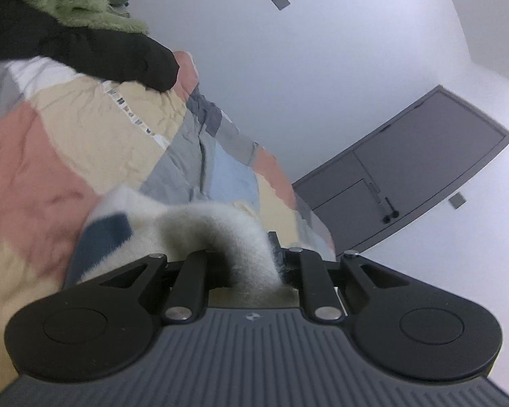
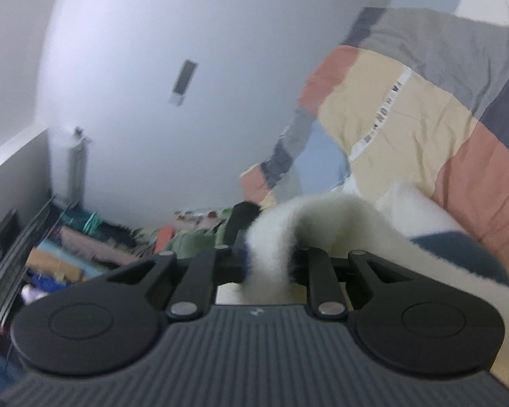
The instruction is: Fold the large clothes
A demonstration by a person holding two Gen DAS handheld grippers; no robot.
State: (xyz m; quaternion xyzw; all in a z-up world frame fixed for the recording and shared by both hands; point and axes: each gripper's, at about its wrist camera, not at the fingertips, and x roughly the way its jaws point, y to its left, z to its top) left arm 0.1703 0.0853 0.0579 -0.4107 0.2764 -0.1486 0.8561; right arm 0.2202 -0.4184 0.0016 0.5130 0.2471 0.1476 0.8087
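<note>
Plain white wall behind, patchwork bedcover [image 1: 85, 142] beneath. Left gripper [image 1: 251, 264] and right gripper [image 2: 268, 257]: jaws of both clamped on the fleece garment [image 1: 220, 234], which trails between them. Advise equal tension and level hands so the fold lands square.

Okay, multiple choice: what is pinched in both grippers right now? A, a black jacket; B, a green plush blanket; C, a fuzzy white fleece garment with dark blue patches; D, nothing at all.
C: the fuzzy white fleece garment with dark blue patches bunches between the closed jaws of the left gripper and the right gripper.
</note>
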